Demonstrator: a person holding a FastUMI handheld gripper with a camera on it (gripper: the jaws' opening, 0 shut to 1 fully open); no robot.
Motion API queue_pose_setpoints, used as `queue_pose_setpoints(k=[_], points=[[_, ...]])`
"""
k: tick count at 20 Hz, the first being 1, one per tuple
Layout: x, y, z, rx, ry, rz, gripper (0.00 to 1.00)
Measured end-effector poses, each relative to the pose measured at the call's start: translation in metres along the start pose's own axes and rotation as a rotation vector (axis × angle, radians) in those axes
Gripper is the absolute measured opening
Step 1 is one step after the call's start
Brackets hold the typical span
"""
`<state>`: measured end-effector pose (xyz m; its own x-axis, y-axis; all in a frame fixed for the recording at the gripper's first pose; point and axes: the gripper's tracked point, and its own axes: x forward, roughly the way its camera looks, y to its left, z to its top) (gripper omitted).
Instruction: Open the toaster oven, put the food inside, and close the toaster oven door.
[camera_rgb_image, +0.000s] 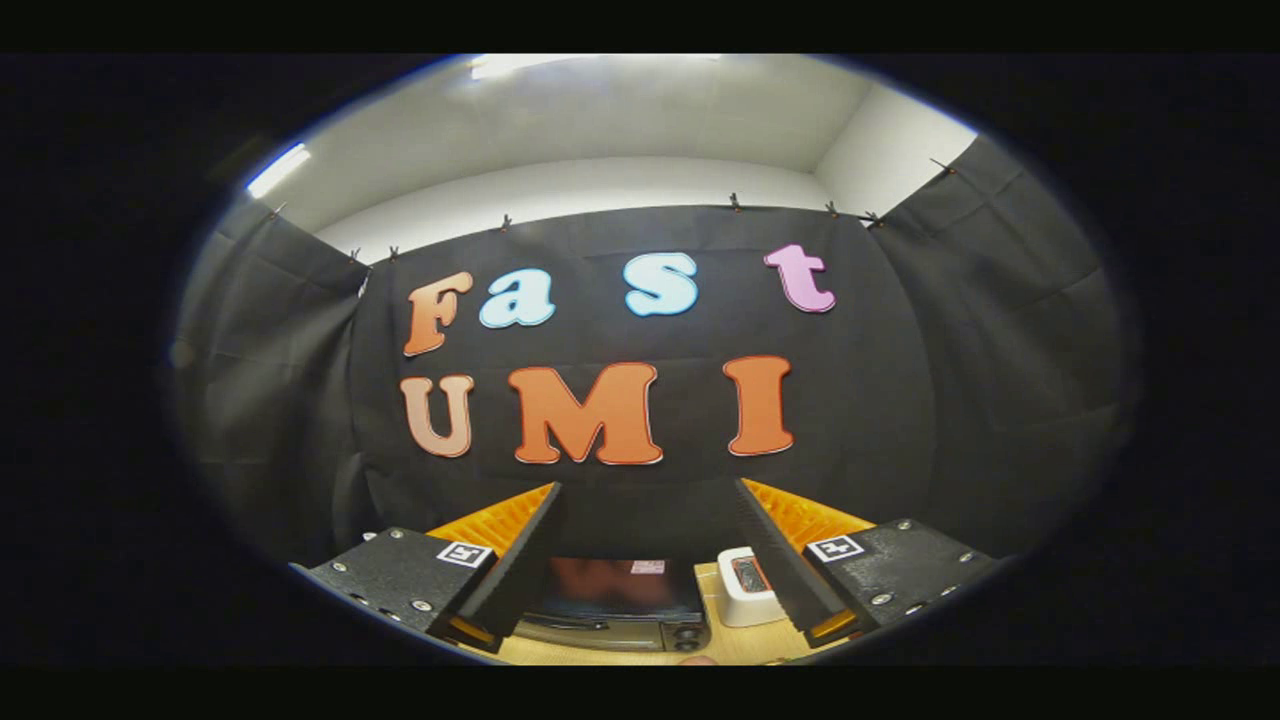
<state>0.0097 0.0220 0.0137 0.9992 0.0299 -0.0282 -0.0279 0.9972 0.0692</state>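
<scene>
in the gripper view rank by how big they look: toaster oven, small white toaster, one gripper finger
1. Gripper finger, though it is nearest the camera, so that inflates it.
2. Toaster oven, between the open fingers.
3. White toaster, beside the oven.

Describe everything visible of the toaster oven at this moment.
The toaster oven is a dark box seen from above and behind the open tool, low between its two fingers and well beyond them. Its flat top is glossy, reflecting an orange blur, with a small pale sticker near the back edge. Knobs show at its front right. It stands on a light wooden table, beside a small white object. Door state cannot be told.
</scene>
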Motion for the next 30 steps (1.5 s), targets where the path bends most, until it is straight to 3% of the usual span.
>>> queue_pose_setpoints(k=[19, 30], points=[[0.003, 0.006, -0.015, -0.025, 0.065, 0.042, 0.99], [0.008, 0.01, -0.056, -0.029, 0.169, 0.048, 0.99]])
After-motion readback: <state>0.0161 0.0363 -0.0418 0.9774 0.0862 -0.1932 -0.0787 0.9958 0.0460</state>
